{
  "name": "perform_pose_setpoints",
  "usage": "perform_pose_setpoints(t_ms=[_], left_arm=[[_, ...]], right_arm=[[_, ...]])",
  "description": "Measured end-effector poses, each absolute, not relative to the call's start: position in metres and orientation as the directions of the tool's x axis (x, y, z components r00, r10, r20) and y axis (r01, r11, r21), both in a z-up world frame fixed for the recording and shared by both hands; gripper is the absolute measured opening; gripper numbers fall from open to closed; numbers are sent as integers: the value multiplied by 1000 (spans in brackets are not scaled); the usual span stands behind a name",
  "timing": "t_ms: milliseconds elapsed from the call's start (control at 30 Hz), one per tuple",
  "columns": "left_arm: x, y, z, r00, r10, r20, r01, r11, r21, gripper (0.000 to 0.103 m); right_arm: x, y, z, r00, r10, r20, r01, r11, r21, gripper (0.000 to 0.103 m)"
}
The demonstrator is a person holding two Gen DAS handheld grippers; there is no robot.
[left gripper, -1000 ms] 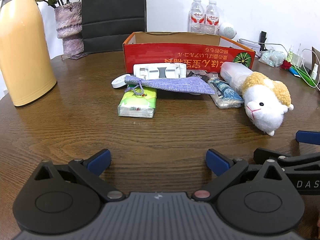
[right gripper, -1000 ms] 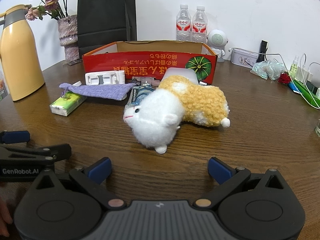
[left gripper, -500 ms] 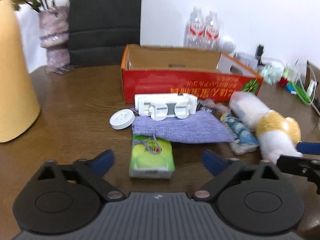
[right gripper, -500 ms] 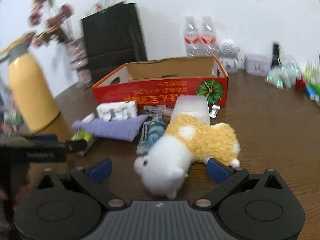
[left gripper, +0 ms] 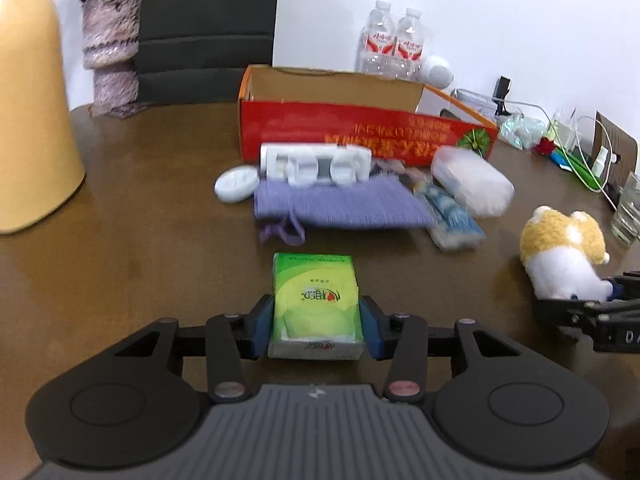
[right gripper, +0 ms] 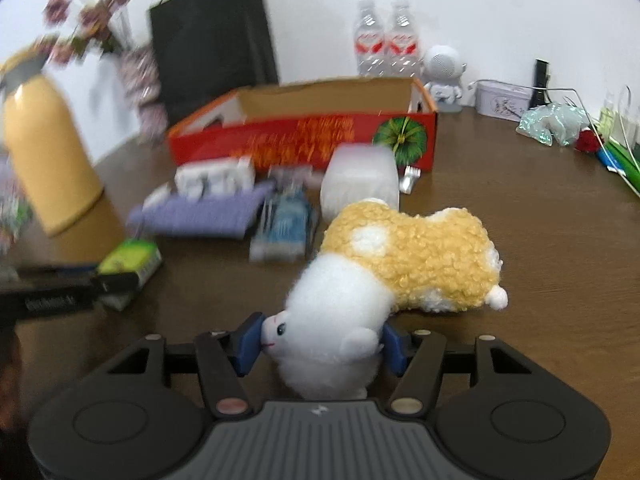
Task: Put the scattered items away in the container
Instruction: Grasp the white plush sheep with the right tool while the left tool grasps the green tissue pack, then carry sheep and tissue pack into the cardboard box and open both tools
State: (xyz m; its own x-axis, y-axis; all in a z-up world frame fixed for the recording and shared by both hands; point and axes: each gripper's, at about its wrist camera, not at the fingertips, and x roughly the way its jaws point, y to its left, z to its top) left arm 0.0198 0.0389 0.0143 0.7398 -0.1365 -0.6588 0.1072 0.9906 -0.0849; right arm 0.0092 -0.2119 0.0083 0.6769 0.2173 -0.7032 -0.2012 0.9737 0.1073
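My left tool (left gripper: pixel 316 326) grasps the tissue pack (left gripper: pixel 315 304); my right tool (right gripper: pixel 322 344) grasps the plush (right gripper: pixel 384 268) by its white head, near the box (right gripper: pixel 304 136).

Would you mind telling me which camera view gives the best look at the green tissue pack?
The left wrist view: the tissue pack sits centred and sharp between the left hand-held gripper's fingers, its printed top fully visible. The right wrist view shows it only at the left edge, small, blurred and partly hidden by that gripper.
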Motion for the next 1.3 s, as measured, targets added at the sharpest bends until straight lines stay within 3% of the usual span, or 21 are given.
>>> perform_pose_setpoints(t_ms=[33, 67, 100, 133, 167, 233, 267, 300, 333, 367, 400, 533, 633, 800, 900, 1000, 1167, 1300], left_arm=[[18, 38, 14, 738, -129, -662, 105, 992, -76, 65], [19, 36, 13, 736, -126, -665, 108, 992, -68, 90], [22, 35, 11, 736, -122, -666, 110, 992, -61, 103], [25, 34, 10, 734, -120, -669, 109, 992, -58, 103], [28, 33, 8, 727, -121, -675, 112, 992, -58, 100], [30, 29, 8, 732, -99, -674, 116, 993, -20, 83], [28, 27, 10, 740, -78, -668, 116, 993, 13, 59], [25, 26, 11, 746, -75, -662, 120, 993, 22, 46], [22, 27, 12, 744, -88, -662, 125, 992, 8, 46], [19, 27, 13, 746, -95, -660, 124, 992, -2, 45], [15, 26, 14, 757, -93, -647, 122, 993, -1, 45], [-7, 19, 41, 832, -120, -542, 137, 991, -9, 45], [-3, 24, 78, 875, -158, -457, 156, 987, -42, 45], [75, 30, 145, 887, -238, -395, 232, 971, -63, 45], [162, 19, 170, 856, -243, -457, 235, 969, -75, 45], [257, 2, 165, 820, -164, -548, 171, 985, -39, 45], [362, -2, 95, 690, -62, -721, 70, 997, -19, 45], [394, 11, 55, 612, -49, -790, 34, 999, -36, 45]], right_arm=[[5, -213, 8, 672, 215, -709, -212, 973, 95, 63], [1, -213, 9, 674, 211, -708, -218, 973, 82, 65], [-1, -212, 11, 682, 209, -701, -221, 972, 75, 74], [0, -212, 11, 690, 209, -693, -220, 973, 74, 80], [1, -211, 11, 699, 207, -685, -214, 974, 76, 86], [8, -208, 6, 701, 170, -692, -175, 982, 64, 82], [12, -208, 2, 694, 140, -706, -143, 988, 55, 75], [13, -208, -1, 702, 119, -702, -123, 991, 44, 74], [13, -208, -2, 708, 111, -698, -115, 992, 42, 74], [12, -210, -2, 717, 116, -687, -114, 992, 48, 62], [10, -212, -2, 727, 113, -677, -107, 993, 51, 58], [5, -223, 9, 734, 166, -659, -127, 986, 106, 55], [-1, -226, 39, 782, 174, -598, -167, 984, 68, 55], [41, -236, 113, 857, 225, -463, -271, 962, -32, 55], [110, -236, 150, 852, 251, -459, -312, 948, -61, 56], [203, -223, 163, 788, 290, -543, -361, 932, -26, 56], [332, -201, 115, 619, 286, -732, -357, 932, 62, 56], [380, -197, 69, 517, 273, -811, -367, 927, 78, 56]])
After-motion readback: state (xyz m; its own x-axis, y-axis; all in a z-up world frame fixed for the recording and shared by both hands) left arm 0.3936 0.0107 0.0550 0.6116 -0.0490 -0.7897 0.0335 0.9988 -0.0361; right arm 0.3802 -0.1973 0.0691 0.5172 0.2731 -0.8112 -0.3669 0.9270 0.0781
